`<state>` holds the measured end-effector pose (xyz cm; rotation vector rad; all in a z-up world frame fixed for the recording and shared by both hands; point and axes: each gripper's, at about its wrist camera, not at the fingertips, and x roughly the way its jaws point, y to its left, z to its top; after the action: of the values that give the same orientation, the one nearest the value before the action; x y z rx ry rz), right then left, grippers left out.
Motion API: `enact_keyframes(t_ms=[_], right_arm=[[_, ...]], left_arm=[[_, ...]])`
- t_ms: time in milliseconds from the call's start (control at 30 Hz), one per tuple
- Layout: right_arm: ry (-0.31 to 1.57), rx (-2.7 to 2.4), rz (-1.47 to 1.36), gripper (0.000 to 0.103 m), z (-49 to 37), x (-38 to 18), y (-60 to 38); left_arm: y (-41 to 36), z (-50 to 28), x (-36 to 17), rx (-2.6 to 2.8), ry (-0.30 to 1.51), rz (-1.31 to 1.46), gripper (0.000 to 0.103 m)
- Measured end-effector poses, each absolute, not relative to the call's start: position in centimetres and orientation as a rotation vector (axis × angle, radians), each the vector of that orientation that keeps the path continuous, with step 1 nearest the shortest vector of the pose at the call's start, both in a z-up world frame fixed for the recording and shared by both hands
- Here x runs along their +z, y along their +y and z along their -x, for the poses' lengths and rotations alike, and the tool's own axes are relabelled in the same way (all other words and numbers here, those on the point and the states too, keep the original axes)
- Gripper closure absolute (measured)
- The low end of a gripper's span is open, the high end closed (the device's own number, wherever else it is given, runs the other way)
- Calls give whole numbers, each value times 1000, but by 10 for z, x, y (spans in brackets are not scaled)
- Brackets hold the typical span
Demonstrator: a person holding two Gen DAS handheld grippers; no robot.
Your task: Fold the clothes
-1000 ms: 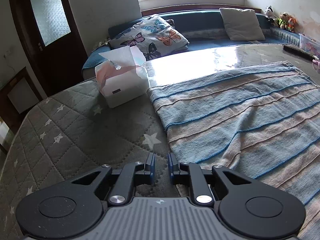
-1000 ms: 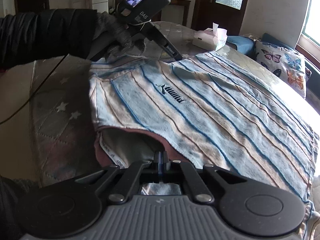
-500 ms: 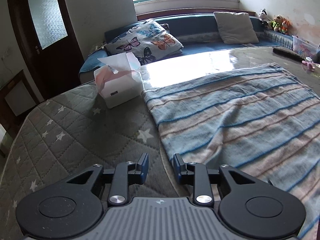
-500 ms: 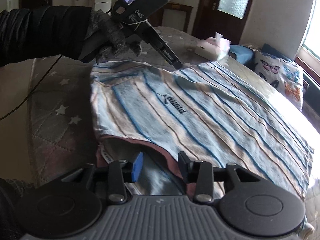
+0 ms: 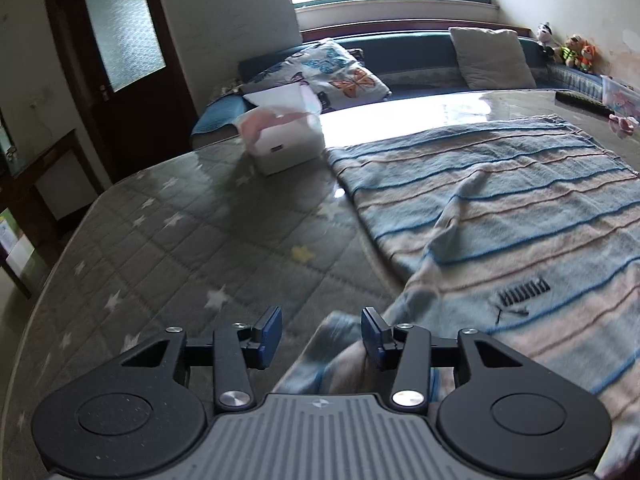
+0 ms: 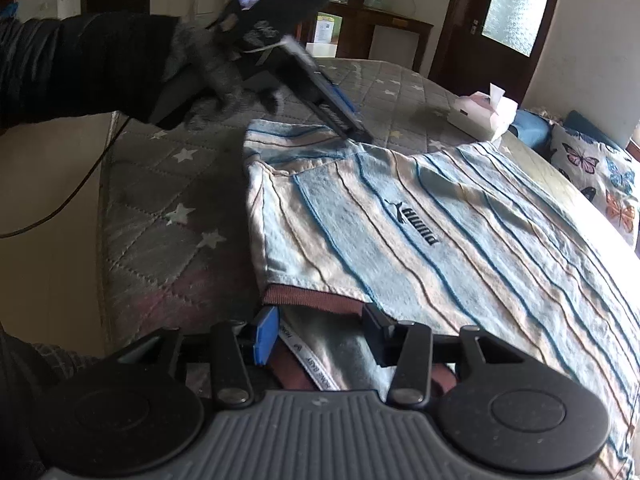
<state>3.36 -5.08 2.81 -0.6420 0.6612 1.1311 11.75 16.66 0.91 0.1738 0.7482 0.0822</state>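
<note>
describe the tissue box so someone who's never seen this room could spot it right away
Start at the table with the grey star-quilted cover. At its far end, just off the corner of the striped shirt, sits the tissue box. It is the only small white box there, pink on top, with a white tissue sticking up.

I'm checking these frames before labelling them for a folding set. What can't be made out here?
- Right wrist view: the left gripper and gloved hand are motion-blurred, so its jaw state is unreadable there.
- Right wrist view: the collar label print is too small to read.
- Both views: the striped shirt runs off the right edge, and each gripper body covers its near part.
- Left wrist view: the toys are too small to identify.
</note>
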Motion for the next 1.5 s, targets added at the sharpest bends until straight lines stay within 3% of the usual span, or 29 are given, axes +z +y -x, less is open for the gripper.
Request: enact_keyframes(t_ms=[167, 1500], right_arm=[[665, 1109, 615, 54, -33, 30, -55], [788, 662, 353, 54, -74, 38, -194]], left_arm=[[172, -94, 5, 126, 741, -165, 48], [123, -54, 9, 86, 715, -177, 45]])
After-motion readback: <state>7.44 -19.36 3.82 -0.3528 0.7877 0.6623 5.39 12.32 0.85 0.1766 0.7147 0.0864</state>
